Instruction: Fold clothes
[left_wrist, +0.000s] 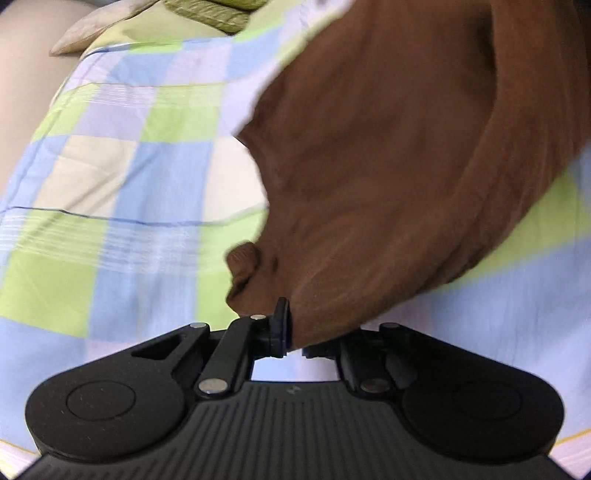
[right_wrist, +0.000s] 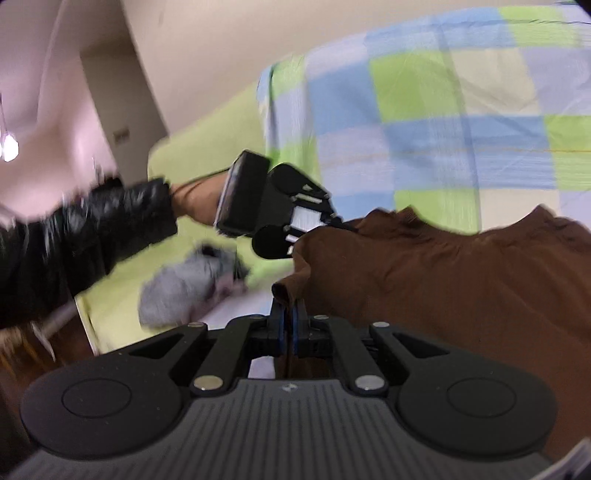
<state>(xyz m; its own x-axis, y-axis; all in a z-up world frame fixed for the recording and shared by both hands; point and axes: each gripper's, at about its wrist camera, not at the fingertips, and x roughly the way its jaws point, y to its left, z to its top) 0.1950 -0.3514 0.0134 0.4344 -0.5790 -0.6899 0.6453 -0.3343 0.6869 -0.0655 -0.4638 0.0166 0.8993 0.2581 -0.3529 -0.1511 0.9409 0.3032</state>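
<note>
We see the brown garment (left_wrist: 388, 166) lifted over the checked bedspread (left_wrist: 122, 177), its edge running from 12 o'clock down to the left gripper (left_wrist: 291, 332); open bedspread lies from 8 to 11 o'clock. That gripper's jaws are closed on a bunched brown edge. In the right wrist view the right gripper (right_wrist: 290, 317) is clamped tight on another fold — cloth spreads toward 3 o'clock. At 10 o'clock a black sleeve (right_wrist: 92, 229) reaches in, level, holding the left gripper against the garment's upper edge. A grey cloth (right_wrist: 184, 291) lies at 9 o'clock.
</note>
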